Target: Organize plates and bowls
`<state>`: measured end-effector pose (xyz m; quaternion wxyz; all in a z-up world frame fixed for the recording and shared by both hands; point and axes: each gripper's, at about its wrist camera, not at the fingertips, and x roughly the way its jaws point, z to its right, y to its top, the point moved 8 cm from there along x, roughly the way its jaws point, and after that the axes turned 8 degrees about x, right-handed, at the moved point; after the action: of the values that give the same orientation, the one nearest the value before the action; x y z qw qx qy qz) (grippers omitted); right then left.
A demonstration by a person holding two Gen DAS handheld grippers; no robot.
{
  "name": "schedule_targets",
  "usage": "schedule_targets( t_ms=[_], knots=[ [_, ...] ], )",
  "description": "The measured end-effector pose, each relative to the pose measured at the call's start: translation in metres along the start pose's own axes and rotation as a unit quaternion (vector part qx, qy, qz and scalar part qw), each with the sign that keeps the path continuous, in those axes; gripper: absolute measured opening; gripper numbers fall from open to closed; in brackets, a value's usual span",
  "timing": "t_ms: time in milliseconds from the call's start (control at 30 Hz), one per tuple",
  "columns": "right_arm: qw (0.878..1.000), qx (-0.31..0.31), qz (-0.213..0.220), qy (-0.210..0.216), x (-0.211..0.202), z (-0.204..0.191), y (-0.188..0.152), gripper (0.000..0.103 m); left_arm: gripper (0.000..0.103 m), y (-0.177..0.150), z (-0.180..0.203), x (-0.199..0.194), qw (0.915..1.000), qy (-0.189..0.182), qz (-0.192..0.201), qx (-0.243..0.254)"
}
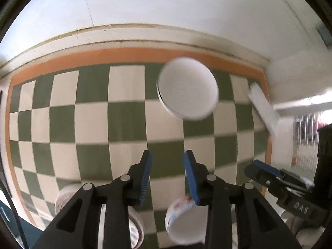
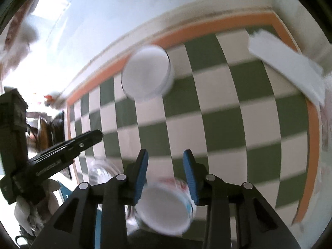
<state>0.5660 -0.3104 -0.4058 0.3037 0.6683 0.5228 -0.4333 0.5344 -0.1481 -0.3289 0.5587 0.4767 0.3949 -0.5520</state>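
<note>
A plain white bowl (image 1: 187, 88) (image 2: 147, 72) stands on the far part of a green and cream checkered mat (image 1: 93, 124) (image 2: 228, 114). My left gripper (image 1: 168, 157) hangs above the mat, open, with nothing between its blue pads. A white bowl with red and blue print (image 1: 182, 222) (image 2: 166, 209) lies below and close to both grippers. My right gripper (image 2: 165, 155) is open too; the printed bowl shows under its fingers, and the pads do not press on it. Each view also catches the other gripper at its edge. Both views are blurred.
A flat white piece (image 1: 263, 110) (image 2: 286, 66) lies slanted at the mat's far right corner. Another printed bowl (image 1: 64, 197) and a clear container (image 2: 103, 170) sit at the mat's near left. An orange border, a baseboard and a white wall bound the mat.
</note>
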Motion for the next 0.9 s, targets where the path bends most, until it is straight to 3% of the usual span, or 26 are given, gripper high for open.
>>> schedule_targets(
  t_ms=[267, 567, 633, 700, 900],
  knots=[
    [1.000, 0.014, -0.007, -0.006, 0.045, -0.012, 0.074, 0.039, 0.030, 0.056, -0.028, 0.046, 0.9980, -0.020, -0.029, -0.053],
    [0.998, 0.016, -0.036, -0.045, 0.100, -0.005, 0.109, 0.039, 0.030, 0.067, -0.034, 0.089, 0.9957, -0.027, -0.069, -0.056],
    [0.998, 0.016, -0.034, -0.047, 0.105, -0.004, 0.113, 0.035, 0.028, 0.069, -0.034, 0.091, 0.9963, -0.021, -0.063, -0.054],
    [0.998, 0.014, -0.034, -0.054, 0.108, -0.005, 0.114, 0.012, 0.019, 0.070, -0.034, 0.091, 0.9969, -0.019, -0.059, -0.047],
    [0.997, -0.005, -0.025, -0.069, 0.108, -0.009, 0.113, 0.009, 0.011, 0.071, -0.026, 0.087, 0.9981, -0.015, -0.054, -0.028]
  ],
)
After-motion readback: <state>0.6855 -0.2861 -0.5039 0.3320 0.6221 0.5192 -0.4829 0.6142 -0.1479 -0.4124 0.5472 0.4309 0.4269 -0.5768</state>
